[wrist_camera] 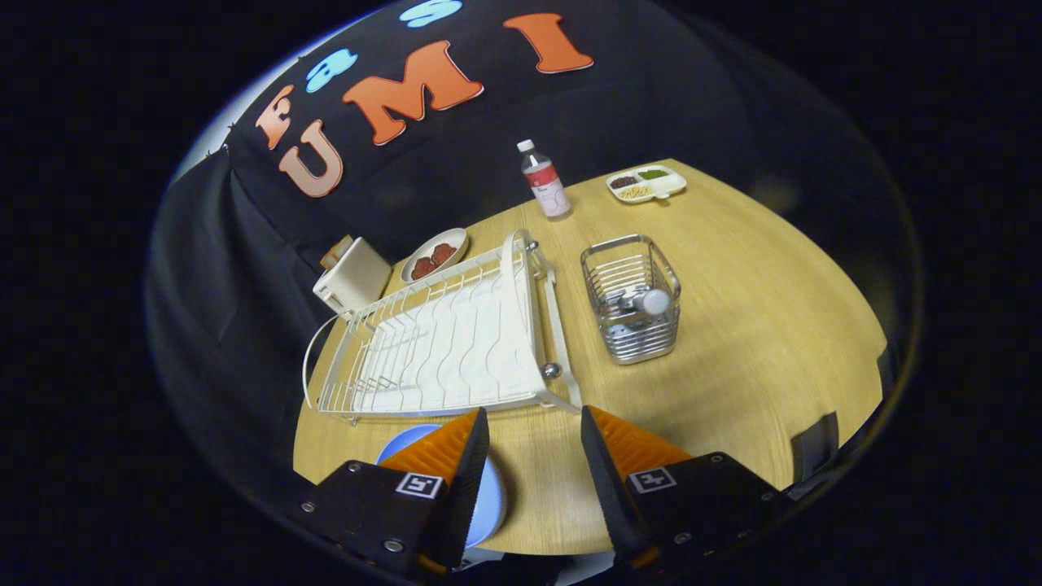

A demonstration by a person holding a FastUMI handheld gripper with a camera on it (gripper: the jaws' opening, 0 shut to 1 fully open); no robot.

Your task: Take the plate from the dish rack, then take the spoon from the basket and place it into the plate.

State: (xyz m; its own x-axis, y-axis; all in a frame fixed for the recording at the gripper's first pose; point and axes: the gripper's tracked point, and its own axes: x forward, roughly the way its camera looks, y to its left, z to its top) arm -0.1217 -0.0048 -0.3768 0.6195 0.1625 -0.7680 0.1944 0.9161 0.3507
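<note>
A light blue plate (pixel 488 496) lies flat on the wooden table, partly hidden under my left finger (pixel 444 456). The white wire dish rack (pixel 444 342) stands just beyond the fingers, with nothing in its slots. To the right of the rack sits a metal wire basket (pixel 631 297); the spoon (pixel 647 303) rests inside it with its rounded handle end up. My gripper (pixel 533 427) hovers above the table's near edge, open, with nothing between the orange fingers.
Behind the rack stand a cream toaster (pixel 352 277) and a small dish of red food (pixel 434 255). Farther back are a bottle with a red label (pixel 545 181) and a divided tray of food (pixel 645 183). Bare table (pixel 773 325) lies right of the basket.
</note>
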